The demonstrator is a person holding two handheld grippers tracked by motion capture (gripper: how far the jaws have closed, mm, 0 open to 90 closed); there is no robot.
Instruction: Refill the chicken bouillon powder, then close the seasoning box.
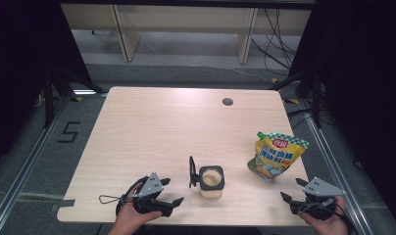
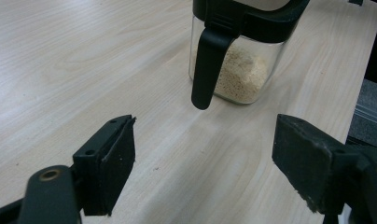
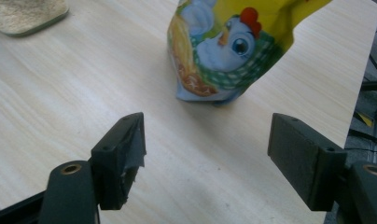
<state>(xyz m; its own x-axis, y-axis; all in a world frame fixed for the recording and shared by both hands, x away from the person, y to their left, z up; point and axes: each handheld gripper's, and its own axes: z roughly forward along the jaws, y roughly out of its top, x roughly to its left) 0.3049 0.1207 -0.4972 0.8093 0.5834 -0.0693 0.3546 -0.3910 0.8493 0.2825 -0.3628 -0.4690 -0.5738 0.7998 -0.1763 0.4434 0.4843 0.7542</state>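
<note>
both grippers, left (image 1: 172,192) and right (image 1: 293,190), sit spread and empty at the near edge. beyond them, the clear square jar of beige granules (image 1: 211,181) stands open beside the yellow stand-up seasoning pouch (image 1: 274,155); pouring looks unstarted.

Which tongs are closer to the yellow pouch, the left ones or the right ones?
Right. The right tongs sit open just below the yellow pouch; the left tongs are beyond the jar.

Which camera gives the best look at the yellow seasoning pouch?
The high view: the whole yellow pouch stands upright there, right of the jar. The right gripper view crops it to its lower printed part.
</note>
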